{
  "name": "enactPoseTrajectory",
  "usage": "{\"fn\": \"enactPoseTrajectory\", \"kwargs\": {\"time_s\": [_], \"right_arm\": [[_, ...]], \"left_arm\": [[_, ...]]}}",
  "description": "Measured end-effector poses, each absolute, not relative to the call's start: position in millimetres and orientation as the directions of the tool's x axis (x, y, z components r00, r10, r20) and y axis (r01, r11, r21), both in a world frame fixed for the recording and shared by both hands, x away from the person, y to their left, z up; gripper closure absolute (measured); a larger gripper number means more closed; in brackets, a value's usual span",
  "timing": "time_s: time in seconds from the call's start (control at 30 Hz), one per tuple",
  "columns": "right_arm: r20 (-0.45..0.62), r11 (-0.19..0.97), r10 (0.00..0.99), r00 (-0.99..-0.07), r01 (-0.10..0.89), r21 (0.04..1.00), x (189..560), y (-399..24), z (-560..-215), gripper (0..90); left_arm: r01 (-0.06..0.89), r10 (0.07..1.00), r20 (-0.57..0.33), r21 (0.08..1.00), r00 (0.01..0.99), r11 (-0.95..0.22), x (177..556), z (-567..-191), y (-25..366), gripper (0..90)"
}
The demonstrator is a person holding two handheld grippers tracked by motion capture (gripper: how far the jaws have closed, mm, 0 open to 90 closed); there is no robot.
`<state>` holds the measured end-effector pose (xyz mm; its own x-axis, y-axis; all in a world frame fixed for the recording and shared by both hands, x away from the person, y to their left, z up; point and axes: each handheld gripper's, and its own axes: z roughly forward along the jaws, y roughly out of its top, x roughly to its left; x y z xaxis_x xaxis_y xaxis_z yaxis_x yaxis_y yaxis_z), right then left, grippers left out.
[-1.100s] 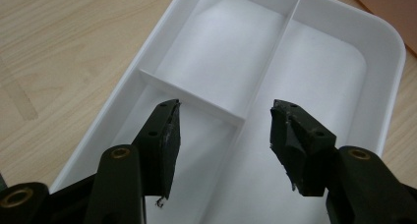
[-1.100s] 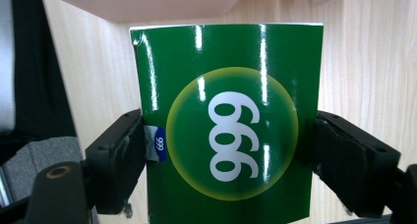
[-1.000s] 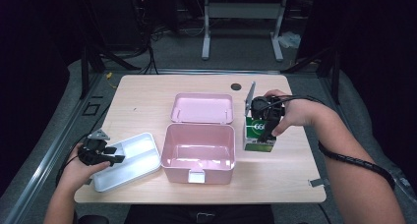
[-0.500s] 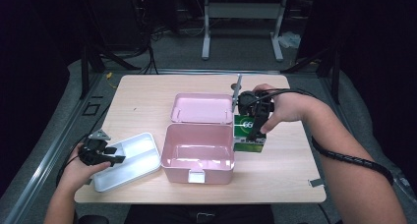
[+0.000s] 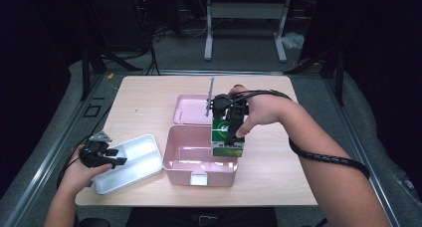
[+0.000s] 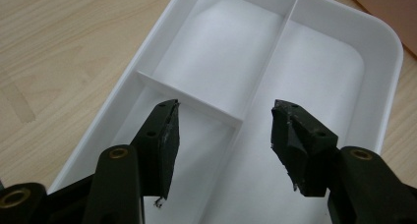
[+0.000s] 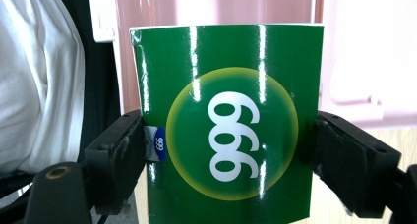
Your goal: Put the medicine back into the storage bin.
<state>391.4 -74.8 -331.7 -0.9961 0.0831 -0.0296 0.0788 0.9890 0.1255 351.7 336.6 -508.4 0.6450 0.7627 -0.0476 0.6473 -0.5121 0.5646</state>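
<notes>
**Green box held over pink container, L gripper idle over white tray**

R gripper (image 5: 230, 137) was clamped on a green box (image 5: 227, 137), jaws pressing its two opposite sides. In the right gripper view the box (image 7: 226, 126) sat squarely betw. the jaws; face showed a yellow-rimmed circle w/ white "999"/"666" digits (orientation unclear) and a small blue sticker at the edge by one jaw. High view: box was held off the table, above the right rim of the pink container (image 5: 185, 160), overlapping its open cavity. Can't tell if box bottom touched the rim. Container's pink lid (image 5: 191, 109) lay open behind it, toward the far side of the table (image 5: 144, 97). R hand (image 5: 261, 112) gripped the tool from the right, cable looped over the wrist.

L gripper (image 5: 102, 157) was at the near-left table corner, over the white tray (image 5: 144, 157), jaws spread wide, holding nothing. In the left gripper view the jaws stood apart above the tray (image 6: 373, 52), roughly over where its inner dividers (image 6: 275, 57) meet; tray compartments looked bare. Tray lay just beside the pink container's left wall; touching or not, can't tell. L hand (image 5: 79, 172) held the tool low.
</notes>
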Motion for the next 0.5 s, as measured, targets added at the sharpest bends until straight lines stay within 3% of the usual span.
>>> {"fn": "enactPoseTrajectory", "kwargs": {"time_s": [0.5], "right_arm": [[-0.02,0.99,0.071,-0.997,0.068,0.12,392,-57,-350,17.5]], "left_arm": [[0.649,0.764,-0.049,0.563,0.644,-0.511,352,-509,337,44.7]]}}
